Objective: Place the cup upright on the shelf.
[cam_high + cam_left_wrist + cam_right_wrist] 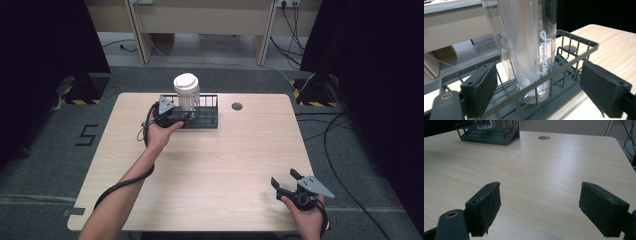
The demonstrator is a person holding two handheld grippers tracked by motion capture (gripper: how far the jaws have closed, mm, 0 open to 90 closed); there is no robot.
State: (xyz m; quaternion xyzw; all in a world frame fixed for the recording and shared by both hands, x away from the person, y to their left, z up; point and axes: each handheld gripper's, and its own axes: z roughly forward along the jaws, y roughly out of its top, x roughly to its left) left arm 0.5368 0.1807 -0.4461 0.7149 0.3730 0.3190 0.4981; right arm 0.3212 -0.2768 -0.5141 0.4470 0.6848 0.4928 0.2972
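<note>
A black wire basket stands at the table's far middle, and a tall clear cup with a white lid stands upright in its left end. My left gripper is open against the basket's near left side. In the left gripper view the pads stand wide apart before the basket's rim, and the cup, with white script lettering, rises between them. My right gripper hovers open over the front right of the table. Its jaws hold nothing, and the basket lies far off.
The light wooden table has a round cable hole right of the basket, also seen as the hole. Behind the table stand a desk frame, floor cables and dark curtains on both sides.
</note>
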